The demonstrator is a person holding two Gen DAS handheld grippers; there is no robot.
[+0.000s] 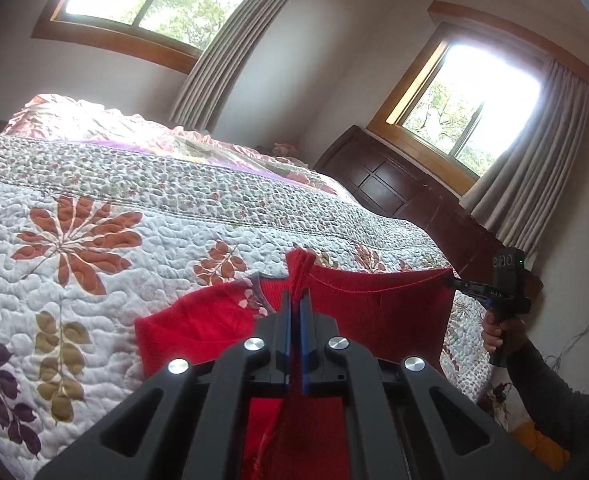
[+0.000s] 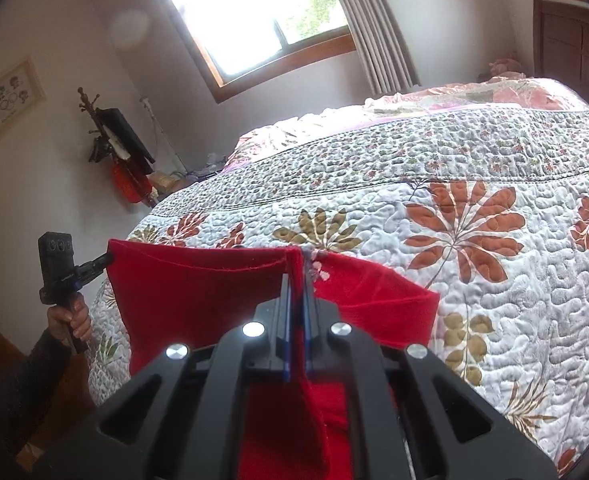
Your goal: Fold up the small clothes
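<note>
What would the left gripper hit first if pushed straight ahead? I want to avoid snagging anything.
The left gripper, shut on the red garment, points over the bed. Straight on, it would probably meet the floral quilt first; depth is hard to judge in the fisheye view.

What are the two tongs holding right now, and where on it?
Both hold the red garment by its top edge: the left tongs and the right tongs are each shut on an upper corner, stretching it over the quilted bed.
</note>
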